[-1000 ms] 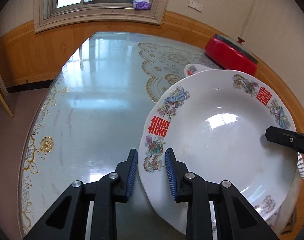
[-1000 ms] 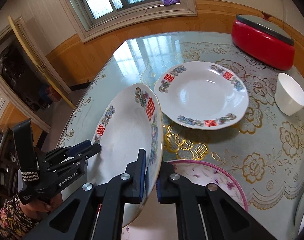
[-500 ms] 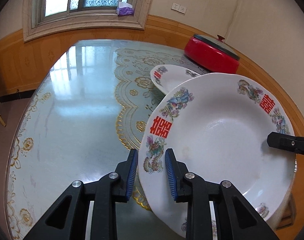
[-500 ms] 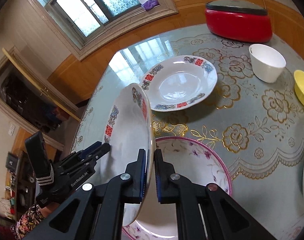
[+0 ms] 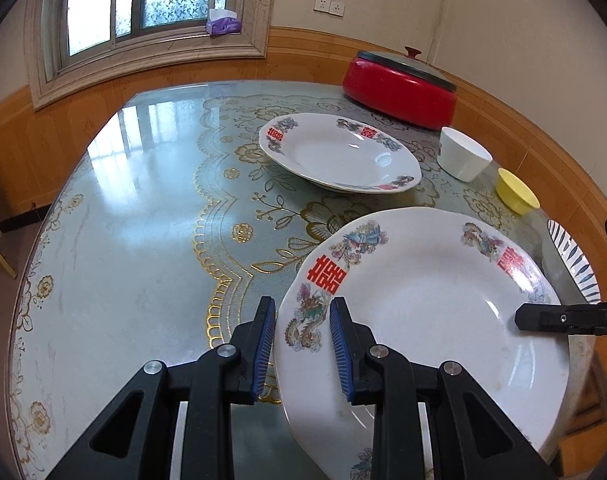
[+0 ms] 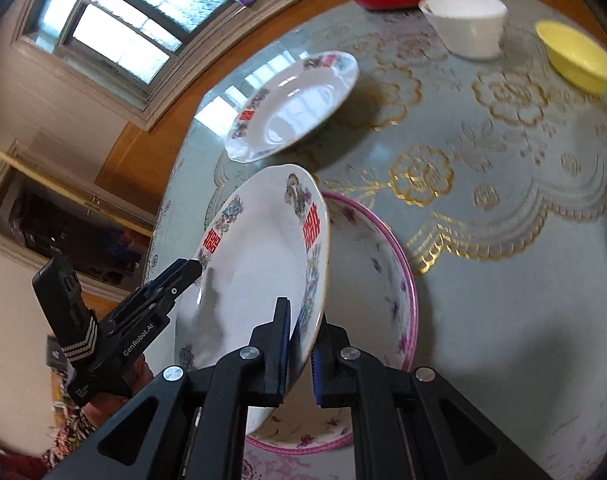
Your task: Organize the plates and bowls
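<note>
Now carried sideways across the table [image 5: 135, 208]: one white plate [image 5: 423, 320] with red and blue decoration, gripped from both sides and held clear of the surface. Left gripper [image 5: 301, 308] narrowed onto the rim at the plate's 9 o'clock, one pad above and one below. Right gripper [image 6: 303, 316] pinched almost fully closed on the opposite rim at 3 o'clock.

A second ago, over bare glass with only a sliver of other dishes visible; since then, shifted over the gold-patterned cloth and rolled to a different tilt. In the right wrist view, lower edge now hanging above a pink-rimmed bowl [image 6: 375, 280] (touching or not, impossible to say).

Newly revealed in the left wrist view: a second plate [image 5: 339, 152] of the same pattern lying flat at 12 o'clock from the held one, a white bowl [image 5: 463, 154] and a yellow bowl [image 5: 517, 192] at 1 o'clock, a red pot [image 5: 399, 92] beyond.

Probably headed for stacking on the matching plate; not yet set down, so nothing sorted so far.
</note>
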Demonstrator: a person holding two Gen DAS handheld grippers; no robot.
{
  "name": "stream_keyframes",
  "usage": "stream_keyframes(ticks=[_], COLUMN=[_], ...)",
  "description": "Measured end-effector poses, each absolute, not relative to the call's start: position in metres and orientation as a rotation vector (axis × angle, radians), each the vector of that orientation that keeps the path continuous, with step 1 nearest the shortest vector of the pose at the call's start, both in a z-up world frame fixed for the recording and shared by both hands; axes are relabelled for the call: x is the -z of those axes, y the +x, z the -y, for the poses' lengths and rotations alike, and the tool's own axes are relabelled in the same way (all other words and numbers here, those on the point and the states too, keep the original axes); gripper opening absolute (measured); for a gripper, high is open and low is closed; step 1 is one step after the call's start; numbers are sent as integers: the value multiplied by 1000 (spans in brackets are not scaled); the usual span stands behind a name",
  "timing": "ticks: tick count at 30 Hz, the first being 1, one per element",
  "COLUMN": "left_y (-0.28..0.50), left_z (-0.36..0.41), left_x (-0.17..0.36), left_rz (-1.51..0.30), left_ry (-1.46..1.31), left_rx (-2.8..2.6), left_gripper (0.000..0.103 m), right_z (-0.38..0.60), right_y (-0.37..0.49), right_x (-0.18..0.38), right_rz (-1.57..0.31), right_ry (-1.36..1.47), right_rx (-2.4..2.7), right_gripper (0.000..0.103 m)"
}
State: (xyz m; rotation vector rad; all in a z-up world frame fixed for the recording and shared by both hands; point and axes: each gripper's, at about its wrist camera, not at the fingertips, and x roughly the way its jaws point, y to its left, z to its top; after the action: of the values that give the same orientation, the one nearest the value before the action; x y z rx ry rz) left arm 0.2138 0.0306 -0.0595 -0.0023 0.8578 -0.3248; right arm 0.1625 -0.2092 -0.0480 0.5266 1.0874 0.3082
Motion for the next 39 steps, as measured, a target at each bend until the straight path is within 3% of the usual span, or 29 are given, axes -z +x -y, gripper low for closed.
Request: stream_keyframes(ticks=[7, 14, 39], left_y=[204, 198, 179], left_z=[-11, -7, -13], left_x=[62, 64, 63], left_rz=[-835, -837, -876], left_ry=[69, 101, 89], left_rx=[330, 295, 249], left_gripper=[28, 28, 29], right_z=[229, 220, 213], right_y=[157, 156, 169], right_x=[67, 60, 47], right_rz=[-1118, -1138, -1131], right_ry=[561, 385, 170], right_rx=[-294, -282, -306], right_gripper=[10, 19, 16])
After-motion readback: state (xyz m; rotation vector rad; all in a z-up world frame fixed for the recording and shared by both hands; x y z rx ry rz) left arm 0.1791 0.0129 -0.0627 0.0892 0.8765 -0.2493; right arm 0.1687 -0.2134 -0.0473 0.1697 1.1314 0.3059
